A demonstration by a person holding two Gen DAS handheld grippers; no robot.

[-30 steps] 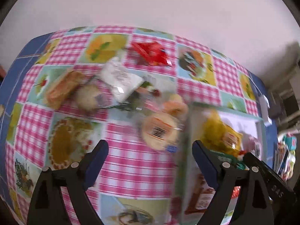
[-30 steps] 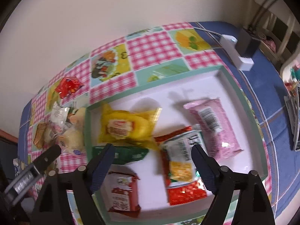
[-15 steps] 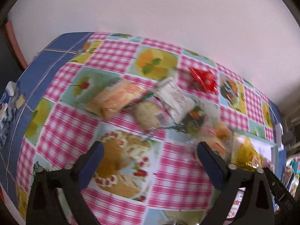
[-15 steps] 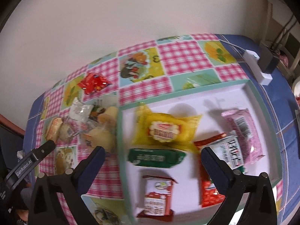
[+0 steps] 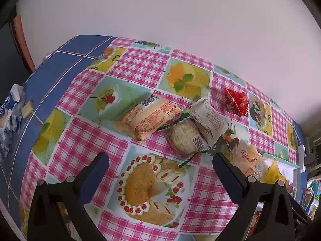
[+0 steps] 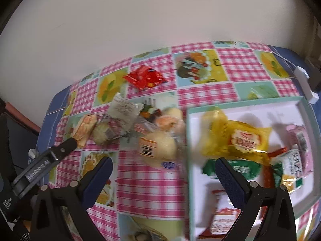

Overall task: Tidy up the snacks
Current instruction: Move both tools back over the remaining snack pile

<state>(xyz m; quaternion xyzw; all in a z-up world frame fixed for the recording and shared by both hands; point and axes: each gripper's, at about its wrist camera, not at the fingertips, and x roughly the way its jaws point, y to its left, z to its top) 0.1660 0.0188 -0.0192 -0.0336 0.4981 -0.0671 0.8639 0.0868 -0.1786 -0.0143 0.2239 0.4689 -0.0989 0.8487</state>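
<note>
Loose snacks lie on the checked tablecloth: a long beige packet [image 5: 148, 118], a round cake in clear wrap [image 5: 184, 138], a white sachet [image 5: 208, 120] and a red packet [image 5: 236, 101]. My left gripper [image 5: 160, 172] hangs open above the cloth just in front of them, nothing between its fingers. My right gripper [image 6: 163, 175] is open too, over the left rim of the green-edged tray [image 6: 307, 108], with a round bun [image 6: 157, 147] just beyond it. In the tray lie a yellow packet [image 6: 238, 138], a green one [image 6: 242, 167], a pink one [image 6: 301, 140] and several others.
The table backs onto a white wall. A white power strip [image 6: 305, 84] lies on the blue cloth past the tray's far right corner. A crumpled blue-and-white bag [image 5: 8, 112] sits at the table's left edge. The left gripper's arm [image 6: 40, 170] shows at the left of the right wrist view.
Both grippers have swung left across the table and opened wider. The left one now faces the loose snack pile; the right one has gone from mid-tray to its left rim.
</note>
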